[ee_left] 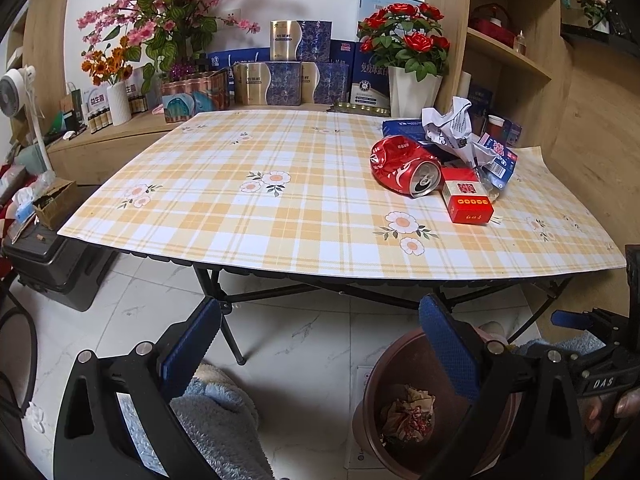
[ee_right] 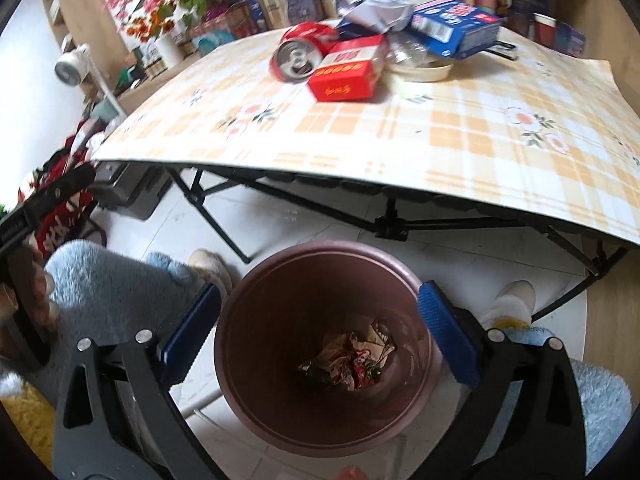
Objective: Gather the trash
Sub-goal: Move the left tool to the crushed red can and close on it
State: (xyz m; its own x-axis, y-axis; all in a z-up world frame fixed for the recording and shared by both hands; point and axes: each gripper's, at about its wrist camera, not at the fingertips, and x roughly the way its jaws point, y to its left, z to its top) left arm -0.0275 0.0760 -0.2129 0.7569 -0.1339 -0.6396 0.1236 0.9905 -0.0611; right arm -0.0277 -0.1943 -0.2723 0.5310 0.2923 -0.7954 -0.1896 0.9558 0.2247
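Left hand-held gripper: jaws spread, nothing between them, off the tabletop's near edge. Right hand-held gripper: jaws spread wide, empty, above brown bin holding crumpled wrappers. Crushed red can, red box, crumpled paper, blue carton: clustered near tabletop's far right corner.

table: plaid cloth | on it: crushed can, red box

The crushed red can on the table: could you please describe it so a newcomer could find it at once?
On the plaid-covered table, look at the trash pile near one corner. The crushed red can lies on its side at the pile's edge, touching a red carton. It is the only metal piece, with its silver top showing.
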